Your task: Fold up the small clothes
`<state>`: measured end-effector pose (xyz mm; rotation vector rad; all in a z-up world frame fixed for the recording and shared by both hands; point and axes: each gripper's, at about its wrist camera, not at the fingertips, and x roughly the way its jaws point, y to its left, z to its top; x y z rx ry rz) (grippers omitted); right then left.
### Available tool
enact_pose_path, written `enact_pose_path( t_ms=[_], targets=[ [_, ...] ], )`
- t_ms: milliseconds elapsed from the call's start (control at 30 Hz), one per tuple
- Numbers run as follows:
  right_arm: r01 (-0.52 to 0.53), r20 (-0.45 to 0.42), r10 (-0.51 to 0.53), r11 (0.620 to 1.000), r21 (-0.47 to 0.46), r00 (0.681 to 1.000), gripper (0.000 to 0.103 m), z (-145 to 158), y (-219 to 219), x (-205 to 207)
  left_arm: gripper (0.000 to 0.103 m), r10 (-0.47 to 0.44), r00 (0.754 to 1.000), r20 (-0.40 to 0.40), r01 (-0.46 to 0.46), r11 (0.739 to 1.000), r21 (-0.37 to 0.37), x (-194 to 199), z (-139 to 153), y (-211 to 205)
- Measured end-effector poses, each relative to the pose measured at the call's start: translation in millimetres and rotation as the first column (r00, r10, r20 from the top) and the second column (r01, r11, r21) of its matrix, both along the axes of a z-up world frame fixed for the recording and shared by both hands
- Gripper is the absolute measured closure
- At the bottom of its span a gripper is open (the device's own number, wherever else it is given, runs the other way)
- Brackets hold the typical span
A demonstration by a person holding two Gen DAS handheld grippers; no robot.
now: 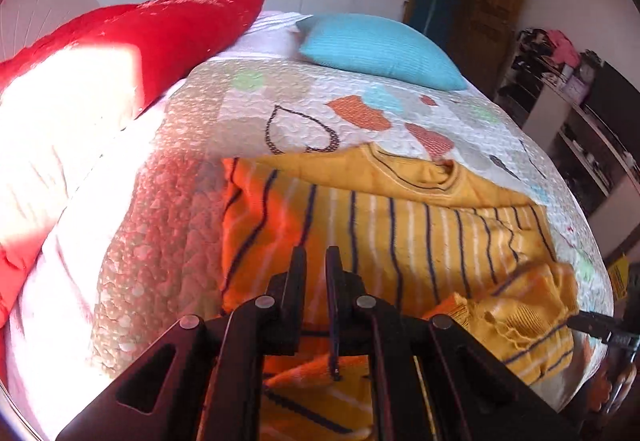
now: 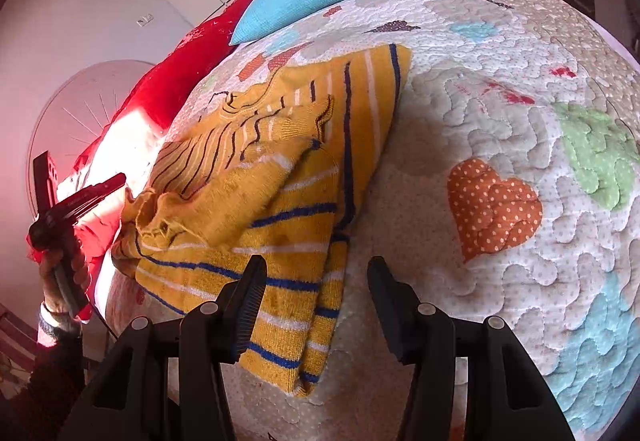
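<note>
Striped yellow sweater (image 2: 280,177) half-folded on quilted bed (image 2: 500,121); left tool (image 1: 316,261) closed, empty; right tool (image 2: 316,273) apart, empty.

No writing, label, brand or number can be read in either view; the yellow item at the far right edge is too blurred.

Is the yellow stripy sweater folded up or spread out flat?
Partly folded. The sweater lies on the quilt with one sleeve laid across its body and its side doubled over.
</note>
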<state>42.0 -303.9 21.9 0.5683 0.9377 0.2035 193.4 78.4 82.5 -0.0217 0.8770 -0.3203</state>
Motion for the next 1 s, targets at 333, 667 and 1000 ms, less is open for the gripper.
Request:
enact_pose_path(
  t_ms=[333, 667, 1000],
  targets=[
    [-0.187, 0.046, 0.248, 0.827, -0.53, 0.968, 0.033, 35, 52, 11, 0.026, -0.205, 0.979, 0.006, 0.205, 0.976, -0.075, -39, -10, 4],
    [-0.276, -0.056, 0.461, 0.426, -0.862, 0.886, 0.033, 11, 98, 22, 0.021, -0.407, 0.903, -0.141, 0.405, 0.913, -0.042, -5, -53, -52],
    [-0.387, -0.034, 0.486, 0.651, -0.653, 0.873, 0.096, 17, 108, 70, 0.092, -0.34, 0.93, -0.142, 0.326, 0.939, -0.113, -13, -48, -36]
  ],
)
